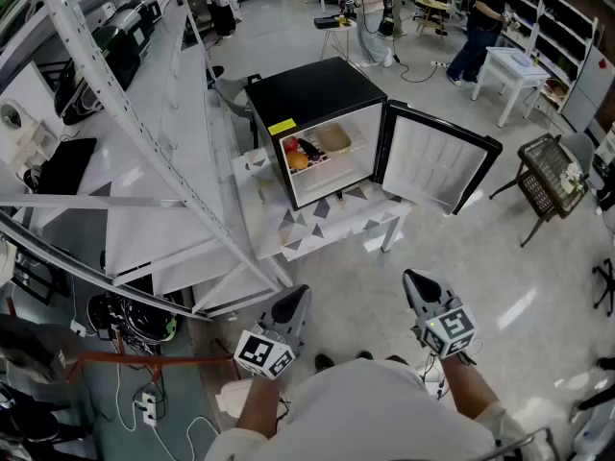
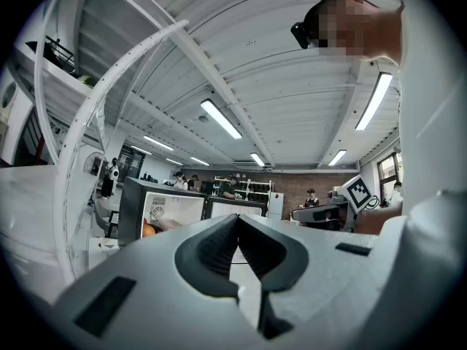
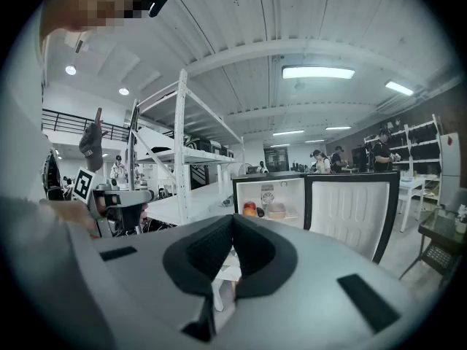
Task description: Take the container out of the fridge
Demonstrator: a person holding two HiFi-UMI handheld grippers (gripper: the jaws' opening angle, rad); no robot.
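Observation:
A small black fridge (image 1: 317, 94) stands on a low white table (image 1: 332, 224) with its door (image 1: 437, 161) swung open to the right. On its shelf lies a tan container (image 1: 333, 139) beside a red and an orange fruit (image 1: 294, 154). My left gripper (image 1: 293, 305) and right gripper (image 1: 420, 288) are both shut and empty, held low near my body, well short of the fridge. The right gripper view shows the container (image 3: 277, 210) inside the open fridge (image 3: 270, 199). In the left gripper view the fridge (image 2: 157, 210) is far off at the left.
A white metal rack (image 1: 144, 161) fills the left side, close to the fridge. A wire basket on a stand (image 1: 553, 173) is at the right. A white table (image 1: 514, 70) and several people (image 1: 476, 27) are at the back. Cables (image 1: 125, 315) lie on the floor at the left.

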